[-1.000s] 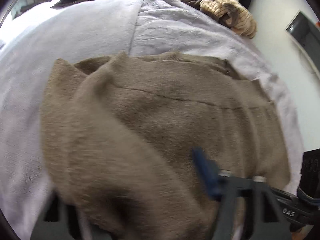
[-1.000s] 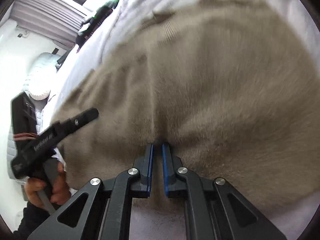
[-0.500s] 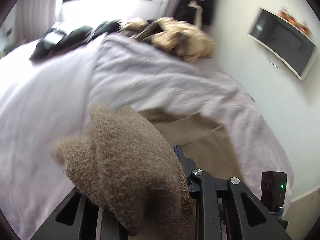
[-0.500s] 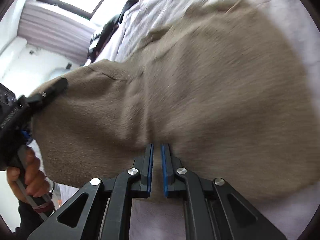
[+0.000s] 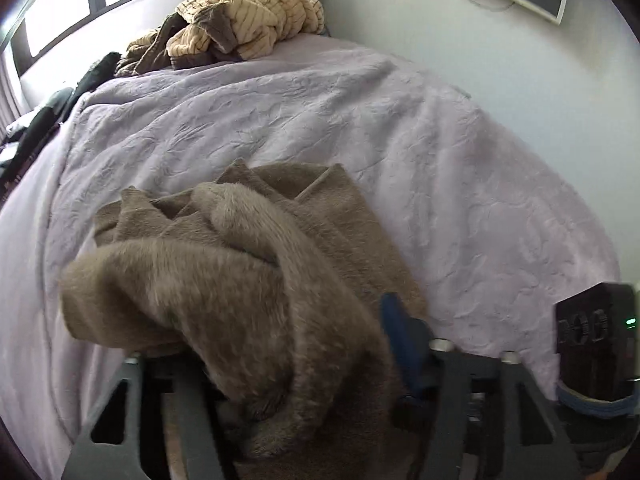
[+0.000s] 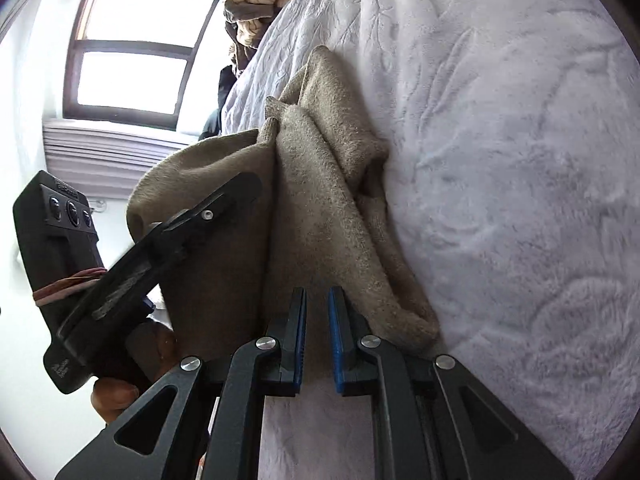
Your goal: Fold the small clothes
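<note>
Both grippers have just been opening, the left gripper [image 5: 280,360] wide with the soft, floppy brown knit garment [image 5: 256,264] draped between its jaws, the right gripper [image 6: 317,332] slightly parted with nothing visibly pinched, over the bed [image 5: 400,152]'s near edge; grip hems or corners.

bed [image 5: 400,128]: pale lilac embossed plush cover | near edge: brown fuzzy garment [image 5: 328,216], bunched, partly resting on the cover | far end by the window: heap of tan striped and brown clothes [image 5: 244,20] | far left: dark clothes [image 5: 52,116]
</note>
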